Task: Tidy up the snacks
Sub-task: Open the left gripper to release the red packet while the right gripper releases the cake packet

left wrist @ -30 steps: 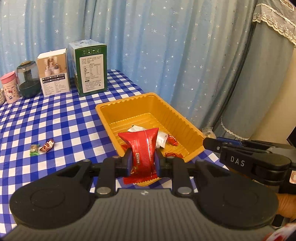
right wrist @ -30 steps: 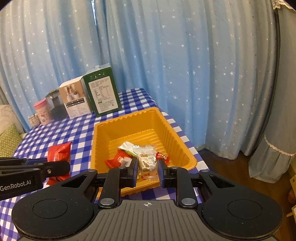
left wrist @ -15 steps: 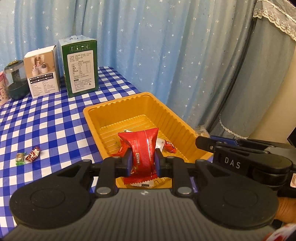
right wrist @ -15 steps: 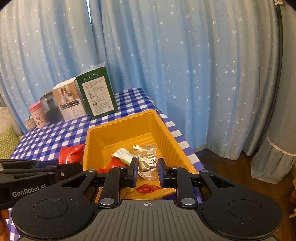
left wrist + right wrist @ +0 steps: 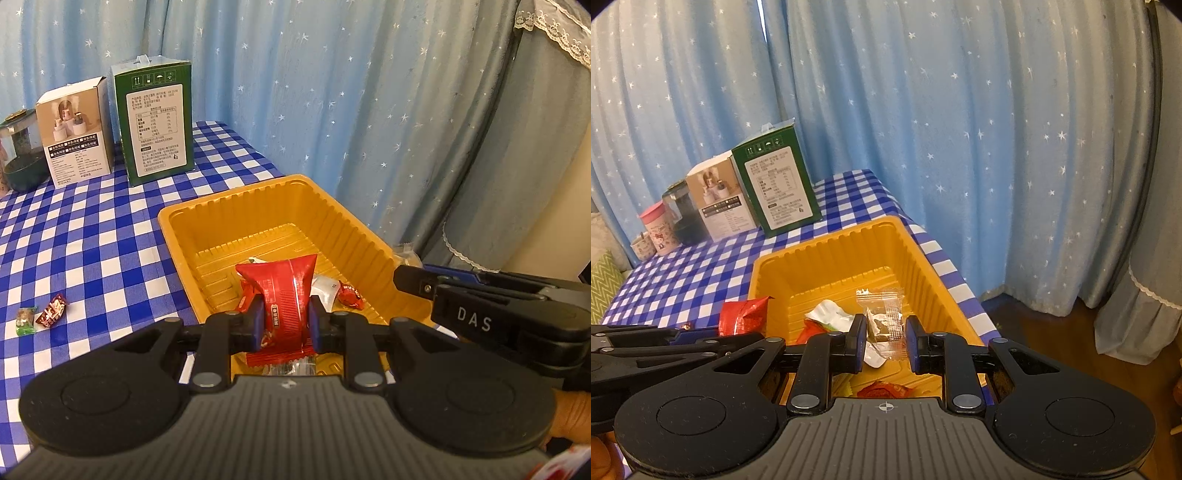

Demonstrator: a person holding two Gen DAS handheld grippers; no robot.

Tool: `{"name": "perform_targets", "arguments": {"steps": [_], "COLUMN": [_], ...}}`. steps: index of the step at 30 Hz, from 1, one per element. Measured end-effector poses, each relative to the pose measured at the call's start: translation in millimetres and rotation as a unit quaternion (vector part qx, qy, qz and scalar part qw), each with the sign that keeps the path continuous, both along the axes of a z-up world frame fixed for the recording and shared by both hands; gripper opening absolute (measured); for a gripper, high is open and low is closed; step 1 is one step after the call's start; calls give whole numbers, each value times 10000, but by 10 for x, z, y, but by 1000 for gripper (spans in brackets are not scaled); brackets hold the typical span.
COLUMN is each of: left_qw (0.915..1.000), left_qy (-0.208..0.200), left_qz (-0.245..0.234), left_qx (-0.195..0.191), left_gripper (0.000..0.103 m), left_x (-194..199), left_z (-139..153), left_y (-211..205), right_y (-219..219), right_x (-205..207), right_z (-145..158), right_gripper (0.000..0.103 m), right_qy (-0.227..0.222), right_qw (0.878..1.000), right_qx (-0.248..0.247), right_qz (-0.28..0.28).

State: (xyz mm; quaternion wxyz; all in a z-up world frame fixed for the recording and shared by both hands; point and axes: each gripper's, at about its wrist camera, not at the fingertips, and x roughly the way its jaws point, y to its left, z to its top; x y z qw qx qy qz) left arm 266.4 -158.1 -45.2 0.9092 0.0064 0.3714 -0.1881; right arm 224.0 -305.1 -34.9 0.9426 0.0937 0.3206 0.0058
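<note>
My left gripper (image 5: 284, 325) is shut on a red snack packet (image 5: 286, 295), held upright over the near end of the yellow tray (image 5: 229, 206). In the right wrist view my right gripper (image 5: 885, 343) is shut on a clear-wrapped snack (image 5: 886, 317), also above the yellow tray (image 5: 849, 243). Inside the tray lie a small red candy (image 5: 349, 294) and a white wrapper (image 5: 827, 314). The red packet (image 5: 744, 315) shows at the left of the right wrist view. Two small wrapped candies (image 5: 40, 316) lie on the checked cloth to the tray's left.
A green box (image 5: 153, 122), a beige box (image 5: 75, 133) and a dark jar (image 5: 20, 155) stand at the table's back. A pink cup (image 5: 659, 227) sits beside them. Star-patterned blue curtains hang close behind. The table edge runs just right of the tray.
Both grippers have moved forward over the tray with their snacks still held. The tray now looms larger and nearer in both views.
</note>
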Motion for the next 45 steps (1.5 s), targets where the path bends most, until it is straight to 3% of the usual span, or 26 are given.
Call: {"name": "perform_targets", "arguments": {"steps": [5,7,23,28,31,45], "left_qw": [9999,9999,9985,9981,9976,9964], "left_qy": [-95,-132,-125,-40,-21,-70], "left_qz": [25,56,530,618,698,844], "left_qx": [42,96,-15,-12,-39,-85], "left_gripper": [23,32,33,39,44,48], "left_x": [76,89,-114,-187,-235,-554], "left_z": [-38,-58,-23,-73,-97,1], "left_y": [-39,-50,400,503,567,753], "right_y": [-10,-26,3,-16,-39,-72], "right_x": [39,48,74,106,116,-294], "right_z": [-34,-44,-44,-39,-36,11], "right_gripper": [23,23,23,23,26,39], "right_qy": [35,49,52,-55,-32,108], "right_qw": [10000,10000,9999,9991,9986,9977], "right_qx": [4,10,85,397,522,642], "right_qz": [-15,-22,47,113,99,-201]}}
